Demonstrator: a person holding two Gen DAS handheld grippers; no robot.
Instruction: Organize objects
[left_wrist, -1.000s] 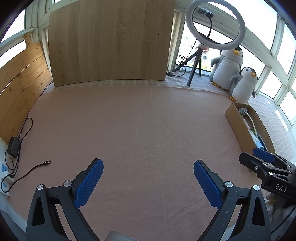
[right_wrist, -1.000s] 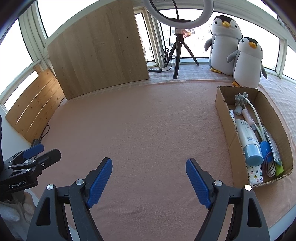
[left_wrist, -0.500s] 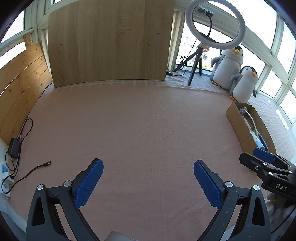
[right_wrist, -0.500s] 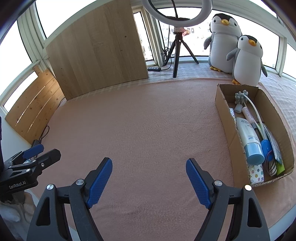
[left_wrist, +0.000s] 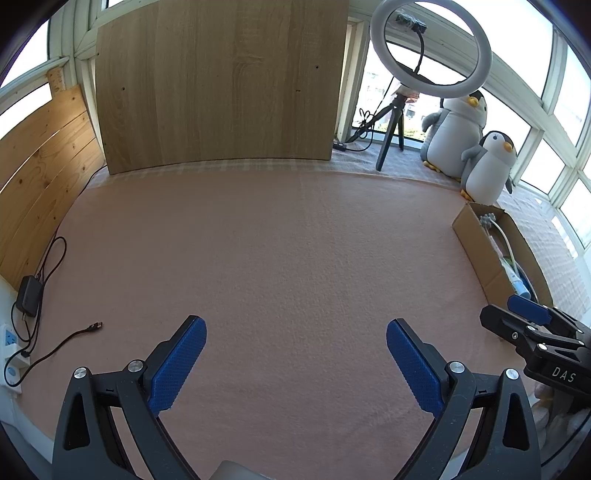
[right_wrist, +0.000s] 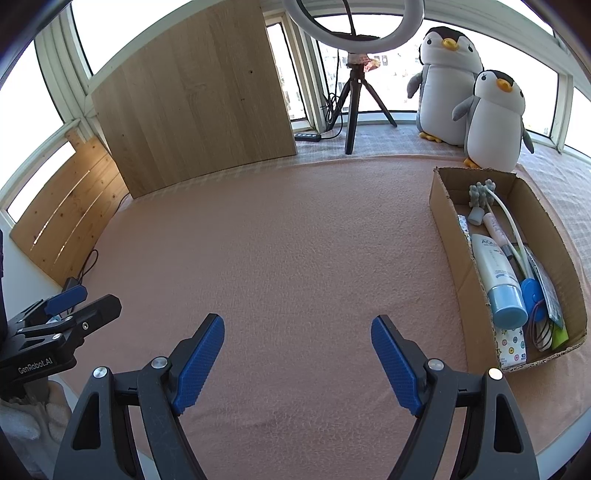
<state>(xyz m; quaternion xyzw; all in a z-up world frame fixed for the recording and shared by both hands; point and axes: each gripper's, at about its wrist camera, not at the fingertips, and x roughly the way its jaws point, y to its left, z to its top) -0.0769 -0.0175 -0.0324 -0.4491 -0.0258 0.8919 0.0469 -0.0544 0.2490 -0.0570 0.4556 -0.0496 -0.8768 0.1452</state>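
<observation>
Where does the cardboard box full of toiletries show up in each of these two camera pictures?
Left wrist view: cardboard box at the right edge, seen edge-on, beyond the other tool.
Right wrist view: cardboard box on the right, its inside open to view.
Shared landmark: the smaller plush penguin just behind it.

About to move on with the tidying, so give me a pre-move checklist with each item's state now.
1. Left claw open, nothing held: ok.
2. Right claw open, nothing held: ok.
3. Cardboard box upright on the pink blanket: ok.
4. White tube and other items lying inside the box: ok.
5. Loose objects left on the blanket to sort: none seen.
6. Room left in the box: cannot tell.
</observation>
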